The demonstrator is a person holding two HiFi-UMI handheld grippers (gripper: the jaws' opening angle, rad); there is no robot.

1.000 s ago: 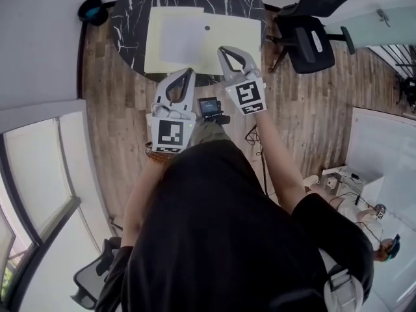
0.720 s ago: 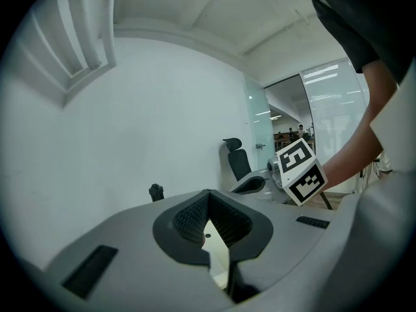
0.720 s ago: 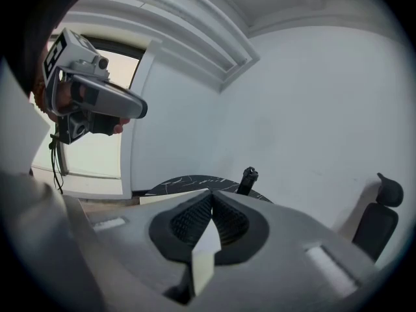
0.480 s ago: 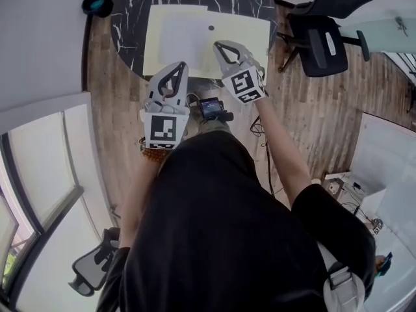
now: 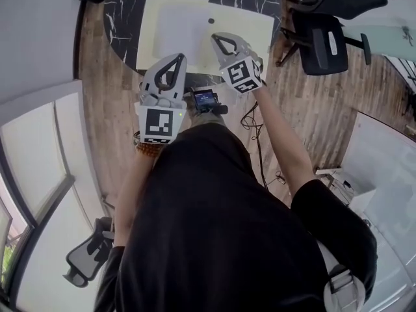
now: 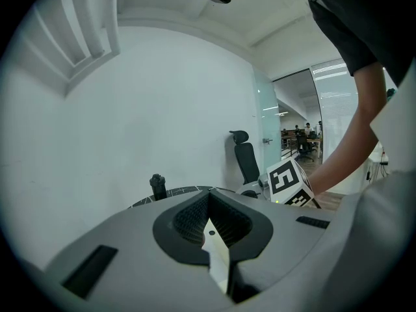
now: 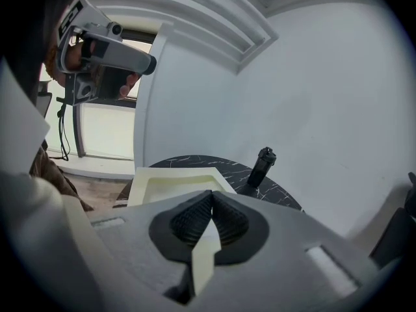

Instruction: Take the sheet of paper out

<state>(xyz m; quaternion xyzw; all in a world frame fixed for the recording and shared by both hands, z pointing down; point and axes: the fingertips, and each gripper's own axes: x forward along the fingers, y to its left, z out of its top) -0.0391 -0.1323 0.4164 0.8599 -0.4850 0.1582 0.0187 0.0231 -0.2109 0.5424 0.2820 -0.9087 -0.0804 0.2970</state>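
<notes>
Left claw (image 5: 179,58) closed, ribbed pads meeting at the tip, nothing caught between them; right claw (image 5: 216,38) the same, tips together and empty; both read clearly from their own gripper views.

White rectangular sheet of paper (image 5: 185,28) lies flat on the pale yellow rectangular folder (image 5: 250,38), toward its left and far side; a small dark dot sits near the sheet's right edge; neither claw touches the sheet.

Folder lies on the round black marble-pattern tabletop (image 5: 123,18), covering most of the side nearest the person.

From the head view, the right claw's tip lies over the near part of the folder, just beside the sheet's near-right corner; the left claw's tip overlaps the folder's near edge, further left; cannot tell how high either sits above the surface.

Black bottle-shaped item (image 7: 262,163) stands upright near the tabletop's rim, apart from the folder.

Black office chair (image 5: 325,41) stands on the wood-plank floor (image 5: 110,103), right of the tabletop.
</notes>
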